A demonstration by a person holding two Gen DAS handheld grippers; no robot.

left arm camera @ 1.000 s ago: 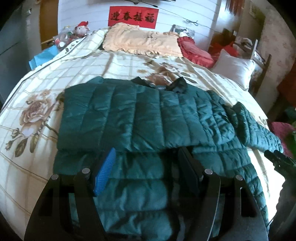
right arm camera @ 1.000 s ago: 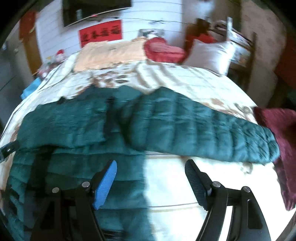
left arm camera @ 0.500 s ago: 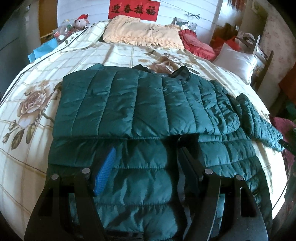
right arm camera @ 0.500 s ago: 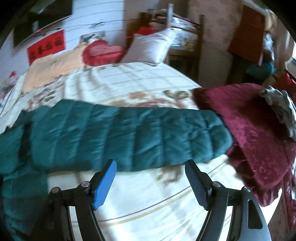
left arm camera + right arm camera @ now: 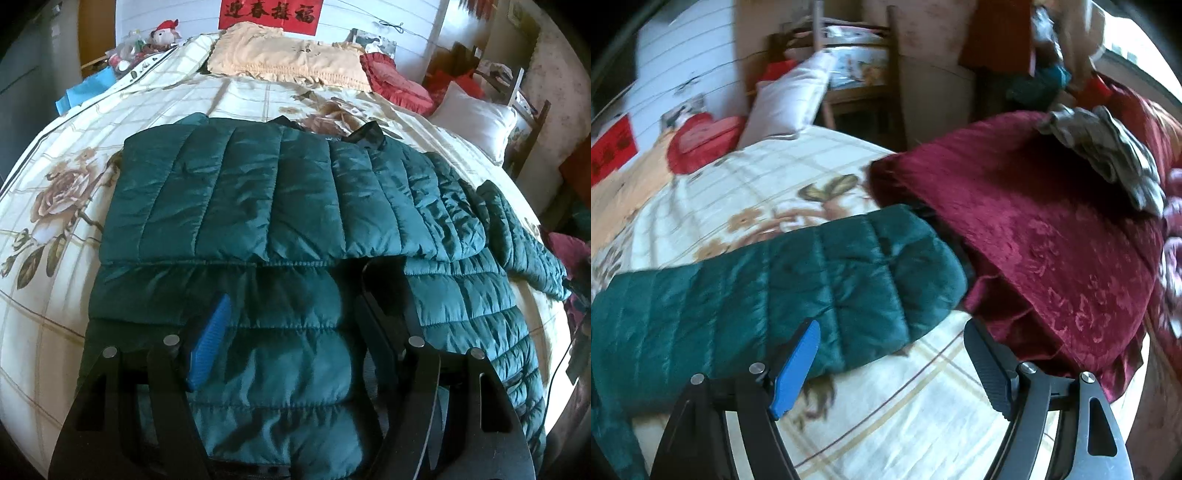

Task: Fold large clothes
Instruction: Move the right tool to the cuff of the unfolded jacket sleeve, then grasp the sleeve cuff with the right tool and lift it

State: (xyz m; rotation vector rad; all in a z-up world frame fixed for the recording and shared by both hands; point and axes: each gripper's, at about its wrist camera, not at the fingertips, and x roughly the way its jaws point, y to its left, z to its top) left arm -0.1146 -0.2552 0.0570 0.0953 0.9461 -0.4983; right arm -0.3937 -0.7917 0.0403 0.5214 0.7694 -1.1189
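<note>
A dark green quilted puffer jacket lies flat on the bed, its left sleeve folded across the chest. My left gripper is open and hovers just above the jacket's lower body, holding nothing. The jacket's right sleeve stretches out to the right, its cuff lying against a maroon cushion. My right gripper is open and empty, just in front of the sleeve's cuff end.
The bed carries a cream floral sheet, a peach pillow, a red heart cushion and a white pillow. A wooden chair stands beyond the bed's right side. Grey cloth lies on the maroon cushion.
My right gripper has swung right along the outstretched sleeve toward its cuff. My left gripper has moved a little closer to the jacket body. Both stay open.
</note>
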